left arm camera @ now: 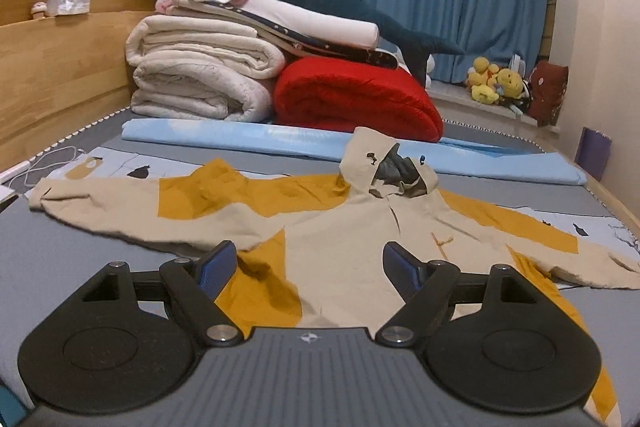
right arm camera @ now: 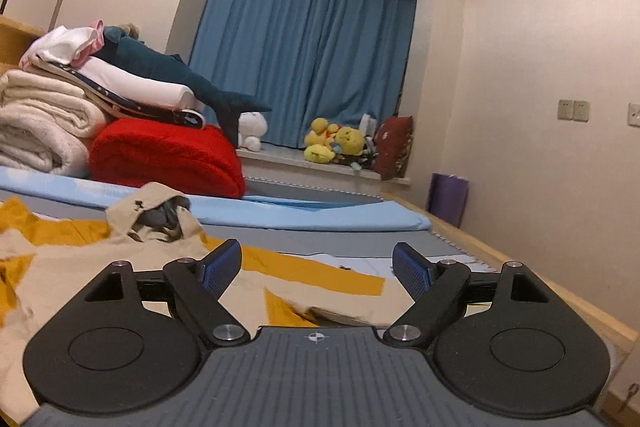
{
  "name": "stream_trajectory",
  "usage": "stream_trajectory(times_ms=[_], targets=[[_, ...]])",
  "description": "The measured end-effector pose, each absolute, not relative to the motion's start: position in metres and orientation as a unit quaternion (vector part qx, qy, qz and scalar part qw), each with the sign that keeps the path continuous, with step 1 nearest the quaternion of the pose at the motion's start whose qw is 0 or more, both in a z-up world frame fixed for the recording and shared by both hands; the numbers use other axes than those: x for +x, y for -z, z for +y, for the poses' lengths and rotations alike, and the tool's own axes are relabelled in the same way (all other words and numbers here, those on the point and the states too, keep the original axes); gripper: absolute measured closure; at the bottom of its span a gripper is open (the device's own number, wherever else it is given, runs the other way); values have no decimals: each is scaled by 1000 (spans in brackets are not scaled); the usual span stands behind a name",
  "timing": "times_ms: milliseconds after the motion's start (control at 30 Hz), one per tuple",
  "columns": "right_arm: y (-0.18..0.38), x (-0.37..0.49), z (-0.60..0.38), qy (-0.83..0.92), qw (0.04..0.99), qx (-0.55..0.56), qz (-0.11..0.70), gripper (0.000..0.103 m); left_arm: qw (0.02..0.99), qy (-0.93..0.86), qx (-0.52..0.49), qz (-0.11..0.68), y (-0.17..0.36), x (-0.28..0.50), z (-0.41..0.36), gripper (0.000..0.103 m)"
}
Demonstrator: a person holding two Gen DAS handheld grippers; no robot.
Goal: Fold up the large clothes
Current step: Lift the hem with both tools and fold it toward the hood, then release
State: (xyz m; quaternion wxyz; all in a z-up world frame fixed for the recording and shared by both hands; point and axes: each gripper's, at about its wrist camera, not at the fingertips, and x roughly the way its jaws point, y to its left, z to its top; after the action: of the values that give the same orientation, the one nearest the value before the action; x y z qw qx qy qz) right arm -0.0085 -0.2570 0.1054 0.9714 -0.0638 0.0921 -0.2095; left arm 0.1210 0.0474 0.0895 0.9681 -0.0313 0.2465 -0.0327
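A beige and mustard hooded jacket (left arm camera: 328, 227) is seen spread flat, front up, on the grey bed (left arm camera: 100, 267), both sleeves stretched out to the sides and the hood (left arm camera: 380, 163) propped up at the far end with its dark lining showing. Over the lower body of the jacket the left gripper (left arm camera: 308, 263) is held, tipped downward, its jaws released and wide apart, nothing caught between the blue pads (left arm camera: 216, 267); cloth is only seen beyond them. The right gripper (right arm camera: 318, 267) is held closer to level, off toward the jacket's sleeve (right arm camera: 320, 275) near the bed's wooden edge (right arm camera: 560, 291), jaws likewise spread and nothing gripped. Neither gripper can be seen touching the fabric. Beyond the hood, a rolled light blue sheet (left arm camera: 280, 143) is laid across the bed. Behind it, a folded red blanket (left arm camera: 352, 99) is set beside a stack of cream quilts (left arm camera: 200, 75), white bedding (left arm camera: 312, 19) is piled on top, and a dark teal plush shark (left arm camera: 360, 7) is draped over the lot. A white cable (left arm camera: 52, 163) is trailed along the left side by the wooden headboard (left arm camera: 60, 67). Further back, yellow plush toys (right arm camera: 336, 143) are gathered on the window ledge (right arm camera: 288, 159) under blue curtains (right arm camera: 304, 39).
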Motion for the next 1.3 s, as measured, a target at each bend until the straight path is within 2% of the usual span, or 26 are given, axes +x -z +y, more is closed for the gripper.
stream_trajectory(times_ms=[267, 433, 533, 600, 667, 933, 1100, 1300], targets=[[-141, 49, -246, 133, 985, -54, 91, 18, 979, 79, 19, 187, -129, 213, 54, 19], [-164, 90, -230, 78, 994, -51, 56, 7, 977, 62, 25, 203, -86, 262, 82, 19], [-170, 120, -221, 45, 997, -47, 51, 1, 963, 22, -18, 267, -41, 290, 118, 22], [-167, 141, -216, 29, 997, -47, 56, 1, 946, -14, -56, 318, -16, 310, 146, 29], [-157, 160, -214, 11, 997, -46, 65, 1, 938, -43, -90, 333, -1, 325, 178, 29], [-126, 221, -221, -33, 985, -2, 170, 1, 922, -159, -131, 329, 41, 374, 293, 29], [-121, 238, -225, -34, 981, -18, 192, 1, 896, -240, -225, 298, 58, 381, 386, 29], [-103, 251, -233, -22, 971, -6, 238, 2, 863, -290, -312, 271, 76, 386, 462, 29]])
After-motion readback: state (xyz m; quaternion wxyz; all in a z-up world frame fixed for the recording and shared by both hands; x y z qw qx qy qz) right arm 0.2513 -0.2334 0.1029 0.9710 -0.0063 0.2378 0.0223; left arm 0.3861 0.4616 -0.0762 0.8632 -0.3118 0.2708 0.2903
